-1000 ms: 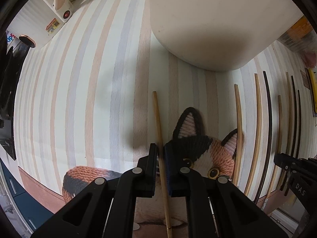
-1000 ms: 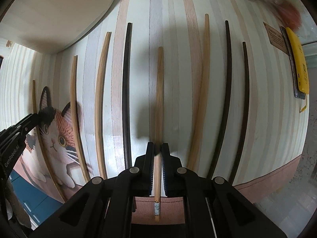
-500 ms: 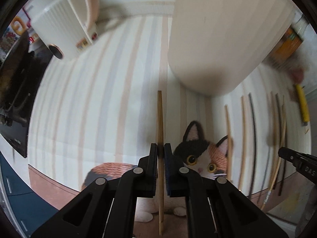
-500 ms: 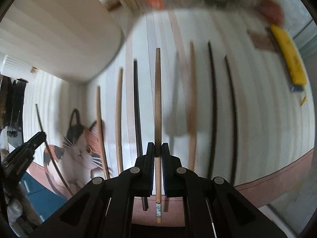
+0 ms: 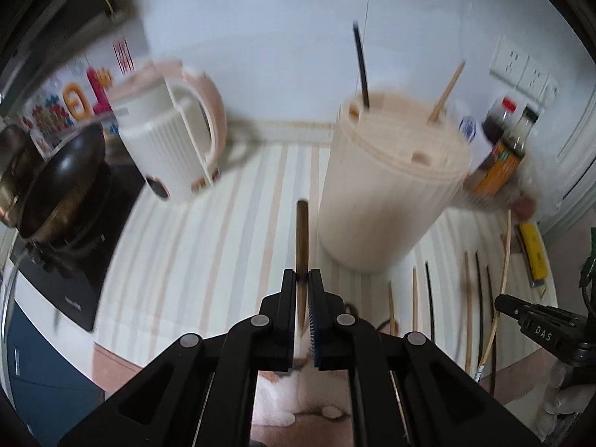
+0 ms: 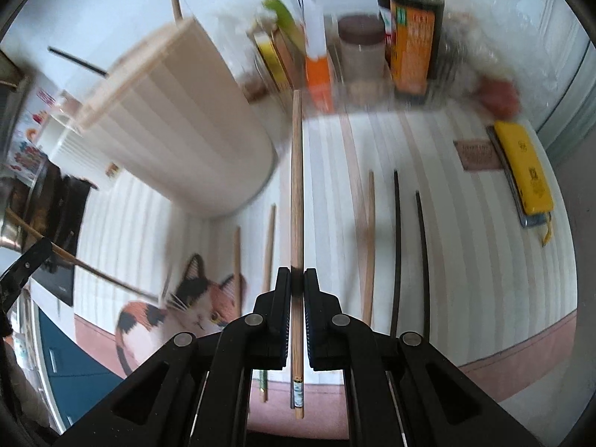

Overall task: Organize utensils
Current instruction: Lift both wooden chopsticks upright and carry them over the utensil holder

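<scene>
My left gripper [image 5: 302, 279] is shut on a light wooden chopstick [image 5: 301, 238], lifted above the striped mat [image 5: 208, 260] and pointing toward the cream utensil holder [image 5: 387, 193]. A black chopstick [image 5: 360, 70] and a wooden one [image 5: 446, 91] stand in the holder's lid holes. My right gripper [image 6: 297, 279] is shut on another wooden chopstick [image 6: 296, 193], also raised, with the holder [image 6: 186, 119] to its upper left. Several wooden and black chopsticks [image 6: 396, 246] lie in a row on the mat. The right gripper [image 5: 536, 327] shows at the left view's right edge.
A white and pink kettle [image 5: 171, 145] and a dark wok [image 5: 63, 182] on a black cooktop stand at the left. Sauce bottles [image 6: 413, 33] and boxes line the back wall. A yellow flat object [image 6: 523, 167] lies at the right. A cat picture [image 6: 186, 309] is printed on the mat.
Both grippers rose from the mat with their chopsticks and tilted up, so the holder's top, the wall and the back items came into view.
</scene>
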{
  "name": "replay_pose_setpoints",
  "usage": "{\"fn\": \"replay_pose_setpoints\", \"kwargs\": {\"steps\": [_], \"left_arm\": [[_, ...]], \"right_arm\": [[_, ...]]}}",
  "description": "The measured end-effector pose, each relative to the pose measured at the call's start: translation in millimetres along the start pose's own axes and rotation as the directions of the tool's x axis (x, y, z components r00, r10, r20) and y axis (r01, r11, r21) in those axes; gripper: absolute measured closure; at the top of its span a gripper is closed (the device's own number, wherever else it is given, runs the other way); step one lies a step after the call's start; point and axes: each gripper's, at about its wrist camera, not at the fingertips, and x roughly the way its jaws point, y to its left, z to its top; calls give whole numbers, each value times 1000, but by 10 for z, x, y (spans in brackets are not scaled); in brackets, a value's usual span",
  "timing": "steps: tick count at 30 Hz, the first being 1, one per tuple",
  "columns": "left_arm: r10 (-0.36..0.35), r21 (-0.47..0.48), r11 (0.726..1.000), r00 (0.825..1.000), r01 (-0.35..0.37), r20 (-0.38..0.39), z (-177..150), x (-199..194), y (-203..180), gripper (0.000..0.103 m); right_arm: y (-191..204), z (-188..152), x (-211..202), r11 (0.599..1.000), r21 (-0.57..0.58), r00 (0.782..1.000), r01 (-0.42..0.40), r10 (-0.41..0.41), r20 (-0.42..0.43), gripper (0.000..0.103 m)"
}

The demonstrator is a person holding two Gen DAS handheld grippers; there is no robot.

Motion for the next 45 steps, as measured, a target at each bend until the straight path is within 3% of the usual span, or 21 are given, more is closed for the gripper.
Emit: {"fn": "replay_pose_setpoints", "kwargs": {"steps": [6, 13, 20, 26, 31, 36, 39, 41, 45], "left_arm": [[-11, -16, 1000, 995, 12, 97, 279, -293, 49, 99], [-87, -35, 995, 980, 94, 181, 584, -810, 66, 99], [-198, -34, 976, 945, 214, 260, 911, -1388, 51, 99], [-227, 25, 972, 917, 232, 329, 1313, -1601, -112, 99], [-228, 47, 973, 933, 224, 278, 1620, -1233, -276, 99], [-226, 3, 974, 960, 228, 164, 1833, -641, -340, 99], [-196, -15, 980, 970, 200, 147, 1905, -423, -349, 99], [-212, -31, 976, 971, 217, 114, 1948, -290, -333, 100], [-187, -17, 982, 977, 189, 101, 1977, -170, -363, 100]], "right_arm": [[78, 258, -255, 999, 2, 997, -37, 37, 69, 96], [219, 715, -547, 988, 32, 983, -149, 144, 113, 96], [431, 1216, -1011, 964, 31, 949, -266, 256, 182, 96], [587, 1669, -1237, 953, 32, 920, -301, 282, 272, 96], [699, 1958, -1259, 958, 34, 889, -285, 251, 383, 96], [863, 2079, -1178, 982, 4, 848, -190, 162, 505, 96], [970, 2136, -1059, 991, -19, 820, -135, 122, 558, 96], [1014, 2144, -975, 992, -41, 807, -123, 124, 578, 96], [1057, 2166, -755, 992, -58, 814, -115, 127, 567, 96]]}}
